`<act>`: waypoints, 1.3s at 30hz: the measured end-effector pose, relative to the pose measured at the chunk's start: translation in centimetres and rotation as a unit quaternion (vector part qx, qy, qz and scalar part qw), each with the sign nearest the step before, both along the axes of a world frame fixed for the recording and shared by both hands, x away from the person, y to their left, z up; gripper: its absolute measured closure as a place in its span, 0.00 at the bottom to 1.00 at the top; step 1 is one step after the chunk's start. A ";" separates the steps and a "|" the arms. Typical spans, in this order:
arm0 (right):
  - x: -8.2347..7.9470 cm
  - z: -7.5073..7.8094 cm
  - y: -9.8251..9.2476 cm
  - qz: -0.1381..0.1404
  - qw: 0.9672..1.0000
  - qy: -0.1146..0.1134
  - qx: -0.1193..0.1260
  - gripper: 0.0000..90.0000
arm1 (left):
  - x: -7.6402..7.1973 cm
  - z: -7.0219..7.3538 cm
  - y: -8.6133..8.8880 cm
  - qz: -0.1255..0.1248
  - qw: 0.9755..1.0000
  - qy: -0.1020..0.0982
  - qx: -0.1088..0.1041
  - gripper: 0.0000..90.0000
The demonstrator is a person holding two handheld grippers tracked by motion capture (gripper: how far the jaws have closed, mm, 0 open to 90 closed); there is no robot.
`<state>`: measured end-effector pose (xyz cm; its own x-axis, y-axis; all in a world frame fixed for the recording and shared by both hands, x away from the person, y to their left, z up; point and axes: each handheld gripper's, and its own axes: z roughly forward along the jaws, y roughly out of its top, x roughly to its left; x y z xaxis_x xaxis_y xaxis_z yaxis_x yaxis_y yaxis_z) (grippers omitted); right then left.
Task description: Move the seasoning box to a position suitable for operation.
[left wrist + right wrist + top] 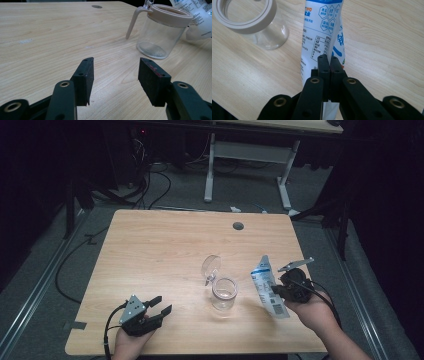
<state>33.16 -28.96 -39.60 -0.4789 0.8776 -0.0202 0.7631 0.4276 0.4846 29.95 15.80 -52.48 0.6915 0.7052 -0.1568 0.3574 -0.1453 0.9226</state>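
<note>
High view: right gripper (278, 287) clamps white pouch (265, 285) lower right of centre, beside open jar (223, 293); left gripper (161, 306) idle at lower left.

Left gripper view: fingers (85, 77) apart, empty; unsteadied jar (162, 30) could tip.

Right gripper view: fingers (323, 65) together on pouch (322, 32) edge; thin pinch may slip, spilling on worktop (384, 45).

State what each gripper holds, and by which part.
The right gripper pinches the white and blue pouch at its edge; the left gripper stands open, holding nothing.
</note>
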 end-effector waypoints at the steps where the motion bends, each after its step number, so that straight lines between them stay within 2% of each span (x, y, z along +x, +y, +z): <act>1: 0.0 0.1 0.0 0.001 1.000 0.005 0.000 1.00 | 0.0 0.0 0.0 -0.001 1.000 0.000 0.001 0.52; 10: 0.2 0.5 0.4 0.009 0.999 0.038 -0.021 1.00 | 0.0 0.0 0.0 -0.001 1.000 -0.001 0.002 0.52; 23: 0.5 1.2 1.0 0.022 0.997 0.065 -0.043 1.00 | -0.1 0.0 -0.1 -0.003 1.000 -0.003 0.006 0.52; 32: 0.7 1.2 1.1 0.025 0.994 0.087 -0.056 1.00 | -0.2 0.0 -0.1 -0.004 1.000 -0.004 0.006 0.52; 39: 0.9 1.3 1.5 0.037 0.992 0.098 -0.068 1.00 | -0.3 0.0 -0.3 -0.007 1.000 -0.011 0.017 0.53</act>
<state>34.11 -27.45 -38.31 -0.5487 0.8352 -0.0355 0.8010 0.5375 0.2636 29.65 15.45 -52.51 0.7041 0.7002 -0.1181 0.3357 -0.1817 0.9243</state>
